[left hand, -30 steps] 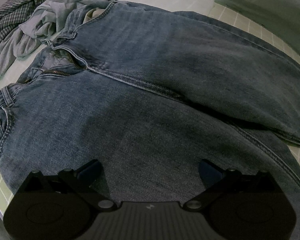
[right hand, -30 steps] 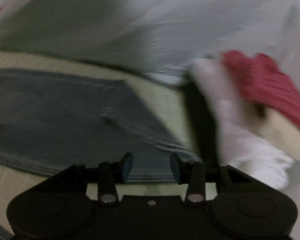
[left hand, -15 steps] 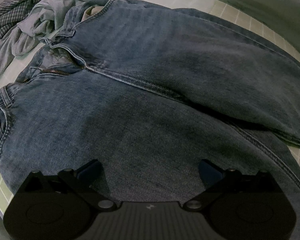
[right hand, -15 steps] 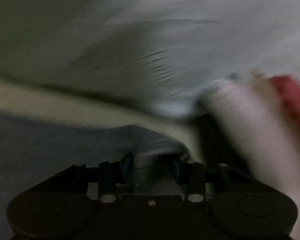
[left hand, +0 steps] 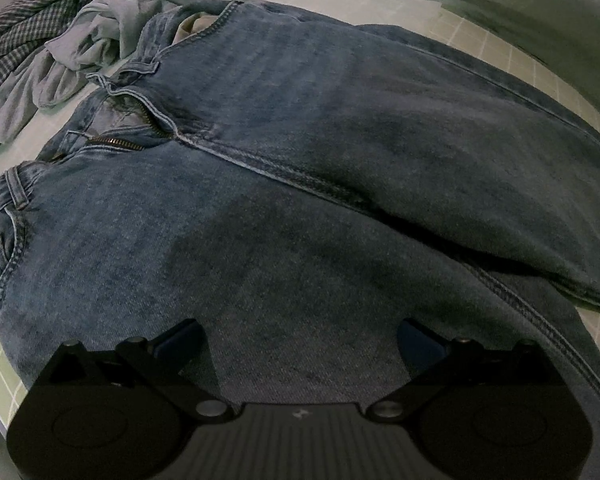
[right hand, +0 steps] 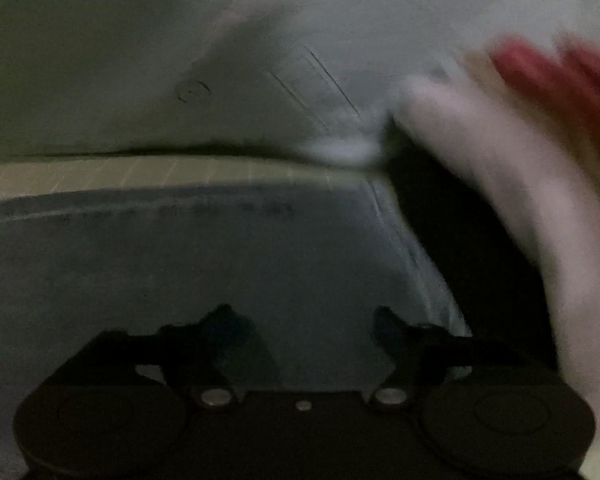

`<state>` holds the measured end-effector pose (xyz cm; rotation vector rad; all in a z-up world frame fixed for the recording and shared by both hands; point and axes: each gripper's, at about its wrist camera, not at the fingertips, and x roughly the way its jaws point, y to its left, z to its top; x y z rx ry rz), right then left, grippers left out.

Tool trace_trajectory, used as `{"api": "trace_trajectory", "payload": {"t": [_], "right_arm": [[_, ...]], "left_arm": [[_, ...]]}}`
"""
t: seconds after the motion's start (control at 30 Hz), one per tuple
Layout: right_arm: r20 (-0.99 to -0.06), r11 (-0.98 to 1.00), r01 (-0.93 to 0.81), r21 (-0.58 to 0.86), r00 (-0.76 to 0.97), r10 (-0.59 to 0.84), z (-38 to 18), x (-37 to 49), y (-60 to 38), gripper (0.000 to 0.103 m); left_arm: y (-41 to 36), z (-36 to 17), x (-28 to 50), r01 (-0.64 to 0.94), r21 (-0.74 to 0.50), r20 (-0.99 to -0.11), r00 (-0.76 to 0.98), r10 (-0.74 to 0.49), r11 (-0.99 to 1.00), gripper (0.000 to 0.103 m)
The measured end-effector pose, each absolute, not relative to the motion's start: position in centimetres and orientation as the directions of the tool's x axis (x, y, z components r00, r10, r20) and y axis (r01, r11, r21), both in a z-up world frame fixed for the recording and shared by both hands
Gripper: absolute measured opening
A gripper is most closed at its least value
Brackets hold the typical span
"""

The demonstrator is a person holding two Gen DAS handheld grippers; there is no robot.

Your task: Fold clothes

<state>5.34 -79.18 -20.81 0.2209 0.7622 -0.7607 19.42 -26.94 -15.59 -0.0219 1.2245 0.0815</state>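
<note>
My left gripper (left hand: 300, 340) points steeply down, jaws spread wide, nothing pinched between them. My right gripper (right hand: 304, 328) angles down more shallowly — its jaws have just been opening and stand wide apart — nothing gripped.

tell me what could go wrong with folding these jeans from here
1. The jeans lie with one leg overlapping the other at a slant, so a fold now may come out crooked.
2. The right hand-held gripper, whose jaws have just been opening, hangs over the leg hem with nothing pinched; its blurred view suggests a rushed grab could miss.
3. The grey shirt touches the waistband and could get dragged along.
</note>
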Motion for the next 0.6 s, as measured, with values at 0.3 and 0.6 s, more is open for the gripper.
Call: {"api": "trace_trajectory", "payload": {"t": [0.3,0.6], "right_arm": [[-0.765,0.656,0.754,0.025,0.437,-0.473,-19.5,-1.8,-73.3,0.091],[-0.774,0.62,0.782,0.067,0.433,-0.462,-17.6,-12.1,-64.3,0.095]], "left_arm": [[-26.8,-15.4,18.2,-0.059,0.017,-0.931,0.363,0.037,0.998,0.103],[-24.6,-13.0,12.8,-0.006,-0.059,-0.895,0.444,-0.05,0.998,0.103]]}}
